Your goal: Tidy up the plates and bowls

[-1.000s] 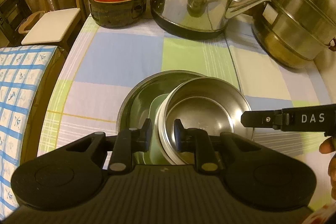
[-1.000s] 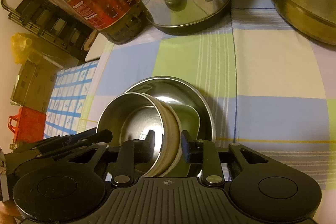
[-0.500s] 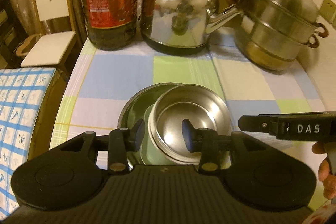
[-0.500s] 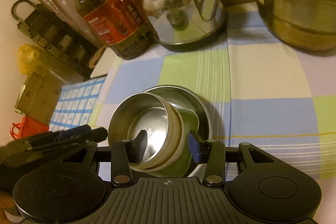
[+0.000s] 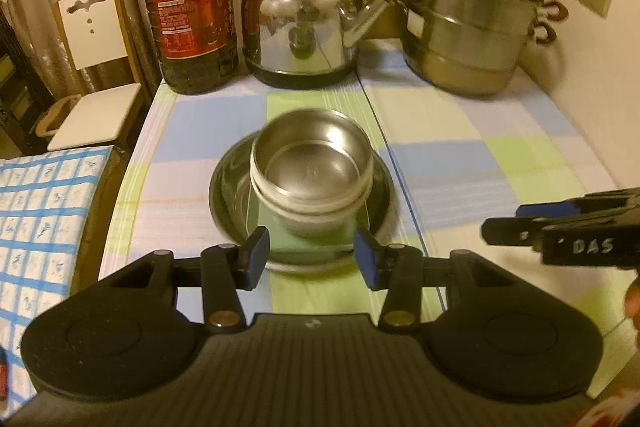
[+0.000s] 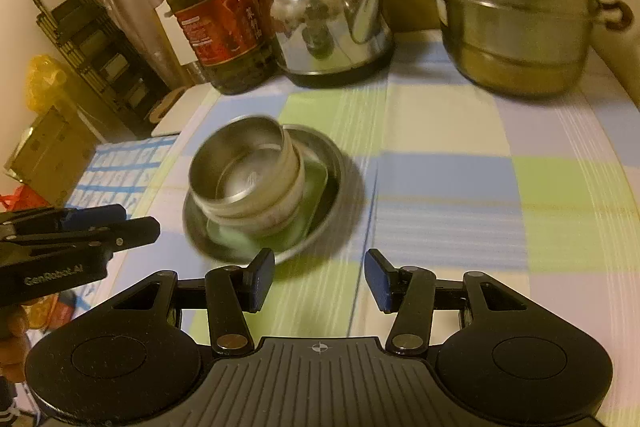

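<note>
A steel bowl [image 5: 316, 167] sits nested in a white bowl [image 5: 280, 205]. Both rest on a green square dish [image 5: 280, 241] inside a wide steel plate [image 5: 228, 195] on the checked tablecloth. My left gripper [image 5: 312, 255] hovers at the near rim of the plate. Its jaws are opening and nothing is between them. In the right wrist view the same steel bowl [image 6: 240, 167] tops the stack on the plate [image 6: 332, 163]. My right gripper [image 6: 320, 279] is in front of the stack, to its right. Its jaws are also opening, with only cloth between them.
A big oil bottle [image 5: 192, 7], a steel kettle [image 5: 304, 23] and a tiered steamer pot [image 5: 468, 23] line the back of the table. A white chair [image 5: 96, 67] and a blue checked cloth [image 5: 40, 207] lie off the left edge. A wall runs along the right.
Both grippers have let go of the steel bowl's rim, opened and drawn back from the stack. The bowl now rests nested on the white bowl.
</note>
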Demonstrator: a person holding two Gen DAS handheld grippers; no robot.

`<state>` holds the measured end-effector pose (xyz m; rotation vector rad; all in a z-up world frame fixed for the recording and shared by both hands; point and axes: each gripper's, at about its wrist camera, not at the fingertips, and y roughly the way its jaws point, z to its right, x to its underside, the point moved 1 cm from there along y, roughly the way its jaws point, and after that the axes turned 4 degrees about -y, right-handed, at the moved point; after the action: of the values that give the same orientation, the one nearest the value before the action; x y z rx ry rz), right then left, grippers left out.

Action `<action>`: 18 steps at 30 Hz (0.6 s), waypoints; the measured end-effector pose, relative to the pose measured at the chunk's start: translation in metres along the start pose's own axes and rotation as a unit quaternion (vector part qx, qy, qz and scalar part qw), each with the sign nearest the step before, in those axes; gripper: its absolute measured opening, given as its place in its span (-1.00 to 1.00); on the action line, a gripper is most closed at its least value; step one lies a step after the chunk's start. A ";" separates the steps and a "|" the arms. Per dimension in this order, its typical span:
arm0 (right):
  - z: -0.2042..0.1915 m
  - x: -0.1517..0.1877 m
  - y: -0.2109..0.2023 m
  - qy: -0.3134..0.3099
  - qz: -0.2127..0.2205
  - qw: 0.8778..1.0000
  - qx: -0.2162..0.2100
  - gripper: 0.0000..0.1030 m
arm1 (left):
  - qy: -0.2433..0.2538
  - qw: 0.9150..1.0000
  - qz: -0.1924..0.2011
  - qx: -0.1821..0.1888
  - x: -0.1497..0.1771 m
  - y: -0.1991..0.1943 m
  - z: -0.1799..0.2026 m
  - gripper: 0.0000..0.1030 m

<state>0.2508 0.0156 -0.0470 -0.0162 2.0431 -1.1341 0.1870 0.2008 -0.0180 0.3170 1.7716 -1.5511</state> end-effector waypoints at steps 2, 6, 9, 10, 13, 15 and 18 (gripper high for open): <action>0.005 0.011 -0.013 0.009 0.006 1.000 -0.010 -0.02 | 0.001 1.000 0.004 -0.005 0.010 -0.009 0.009 -0.17; 0.015 0.031 -0.039 0.041 0.011 0.999 -0.032 -0.02 | -0.017 1.000 -0.006 0.008 0.028 -0.027 0.024 -0.17; 0.019 0.045 -0.055 0.046 0.003 0.999 -0.024 -0.02 | -0.037 0.999 -0.015 0.020 0.041 -0.040 0.034 -0.17; 0.020 0.048 -0.060 0.043 0.001 0.999 -0.019 -0.02 | -0.043 0.999 -0.019 0.024 0.046 -0.045 0.037 -0.17; 0.020 0.064 -0.074 0.033 -0.001 0.999 -0.008 -0.02 | -0.048 0.998 -0.024 0.023 0.060 -0.059 0.048 -0.17; 0.021 0.077 -0.085 0.031 -0.003 0.999 -0.008 -0.02 | -0.048 0.998 -0.026 0.020 0.070 -0.068 0.056 -0.17; 0.020 0.094 -0.099 0.031 -0.006 0.999 -0.009 -0.02 | -0.048 0.998 -0.032 0.022 0.086 -0.081 0.066 -0.17</action>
<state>0.1650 -0.0920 -0.0404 -0.0038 2.1104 -1.1366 0.1011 0.0958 -0.0142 0.2071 1.6900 -1.6248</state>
